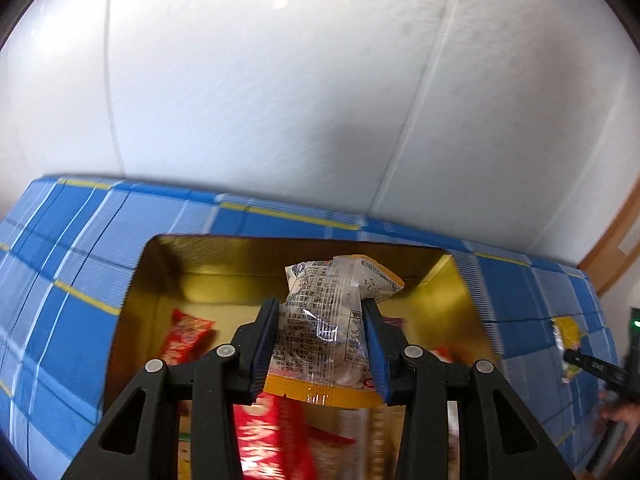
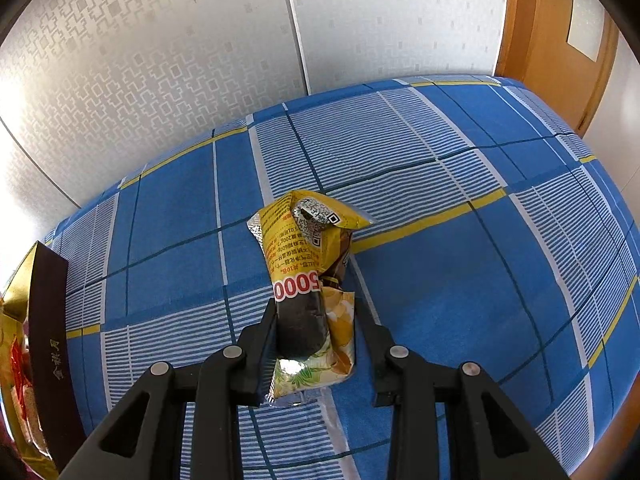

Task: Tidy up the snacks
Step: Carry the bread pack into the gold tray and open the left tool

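Left gripper (image 1: 322, 344), lower centre of frame: clamped on clear snack packet (image 1: 328, 328), held above gold box (image 1: 452, 300) containing red packets (image 1: 186, 336). Right gripper (image 2: 316, 344), lower centre: fingers either side of yellow snack bag (image 2: 312, 280) on blue checked cloth (image 2: 460, 280); left finger touching, right finger apart. Box wall (image 2: 48, 344) at left edge.

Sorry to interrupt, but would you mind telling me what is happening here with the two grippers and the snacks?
A person is sorting snack packets into a gold-lined box on a blue plaid cloth. The left gripper is shut on a clear and yellow snack packet, held above the box, where red packets already lie. The right gripper straddles a yellow snack packet on the cloth beside the box; whether its jaws have closed on it is unclear.
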### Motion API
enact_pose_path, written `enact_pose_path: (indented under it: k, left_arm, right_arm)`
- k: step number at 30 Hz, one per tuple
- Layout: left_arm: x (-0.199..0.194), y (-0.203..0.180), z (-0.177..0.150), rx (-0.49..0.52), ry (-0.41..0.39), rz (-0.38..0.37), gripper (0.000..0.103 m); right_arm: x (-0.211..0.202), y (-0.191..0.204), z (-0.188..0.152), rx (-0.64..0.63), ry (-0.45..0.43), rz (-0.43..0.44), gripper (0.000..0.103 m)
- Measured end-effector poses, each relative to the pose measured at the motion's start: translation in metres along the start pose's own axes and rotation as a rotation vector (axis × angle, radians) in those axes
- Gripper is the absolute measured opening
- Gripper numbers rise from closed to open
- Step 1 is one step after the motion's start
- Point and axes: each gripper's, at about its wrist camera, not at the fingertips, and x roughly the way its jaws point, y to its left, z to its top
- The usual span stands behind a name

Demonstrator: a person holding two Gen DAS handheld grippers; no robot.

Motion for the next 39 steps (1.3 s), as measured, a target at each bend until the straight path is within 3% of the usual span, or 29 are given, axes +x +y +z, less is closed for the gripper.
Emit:
enact_pose_path:
  k: [14, 23, 29, 31, 35, 39]
  left_arm:
    - [0.028, 0.042, 0.006, -0.089, 0.061, 0.110, 0.042]
    - [0.021, 0.035, 0.002, -0.088, 0.061, 0.123, 0.042]
    - [0.003, 0.012, -0.003, -0.013, 0.032, 0.110, 0.043]
    - [-0.004, 0.005, -0.005, 0.012, 0.023, 0.099, 0.045]
    - [-0.021, -0.005, -0.011, 0.040, -0.002, 0.085, 0.059]
    - [-0.035, -0.012, -0.016, 0.077, -0.020, 0.080, 0.063]
  right_arm:
    - [0.000, 0.000, 0.000, -0.007, -0.005, 0.001, 0.033]
    - [-0.004, 0.002, -0.001, -0.011, -0.005, 0.030, 0.029]
    - [-0.015, 0.020, -0.004, -0.046, -0.020, 0.094, 0.029]
    - [-0.019, 0.028, -0.007, -0.056, -0.024, 0.123, 0.029]
    - [-0.031, 0.047, -0.011, -0.086, -0.044, 0.174, 0.029]
    - [-0.042, 0.066, -0.015, -0.115, -0.062, 0.232, 0.029]
